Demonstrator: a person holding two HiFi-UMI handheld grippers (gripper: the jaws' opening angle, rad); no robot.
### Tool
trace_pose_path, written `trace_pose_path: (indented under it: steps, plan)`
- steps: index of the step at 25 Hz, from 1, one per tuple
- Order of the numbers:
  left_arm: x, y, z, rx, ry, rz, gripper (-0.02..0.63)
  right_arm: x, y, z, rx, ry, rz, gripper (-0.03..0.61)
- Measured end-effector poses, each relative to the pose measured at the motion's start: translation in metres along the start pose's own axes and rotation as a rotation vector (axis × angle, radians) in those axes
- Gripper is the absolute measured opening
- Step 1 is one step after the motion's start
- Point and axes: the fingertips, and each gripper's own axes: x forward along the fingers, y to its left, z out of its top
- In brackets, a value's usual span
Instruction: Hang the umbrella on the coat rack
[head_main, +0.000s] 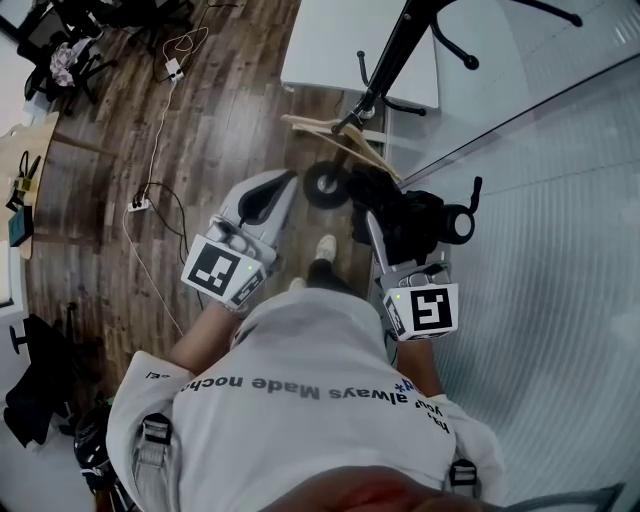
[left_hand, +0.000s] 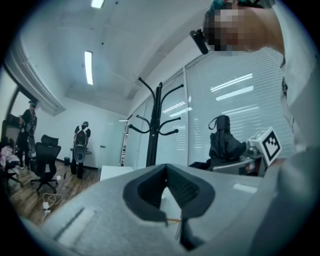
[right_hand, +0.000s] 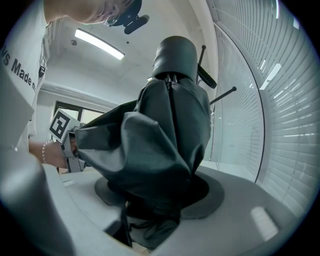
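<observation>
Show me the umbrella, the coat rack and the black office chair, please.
umbrella (right_hand: 165, 142): right gripper view, on its folded dark fabric.
coat rack (left_hand: 156, 135): left gripper view, on its upright pole.
office chair (left_hand: 46, 157): left gripper view, on its backrest.

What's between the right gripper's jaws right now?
A folded black umbrella, gripped by the right gripper. Its bunched fabric hides the shaft and where the jaws touch it.
</observation>
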Motion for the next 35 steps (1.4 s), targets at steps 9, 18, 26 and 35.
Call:
trace_pose_path:
  steps: [9, 18, 26, 35]
  plan:
    - [0.097, 0.019, 0.006, 0.002, -0.009, -0.003, 0.002, 0.038, -0.084, 0.000, -0.009, 0.004, -0.005, 0.258]
    - [0.158, 0.040, -0.006, -0.008, 0.012, -0.004, 0.002, 0.074, -0.130, 0.005, -0.050, -0.006, -0.010, 0.258]
    - [0.177, 0.063, 0.001, -0.009, 0.014, -0.042, 0.002, 0.102, -0.138, 0.021, -0.090, -0.016, -0.044, 0.258]
    - [0.184, 0.084, 0.004, -0.001, 0.018, -0.068, 0.002, 0.124, -0.136, 0.014, -0.096, 0.048, -0.051, 0.258]
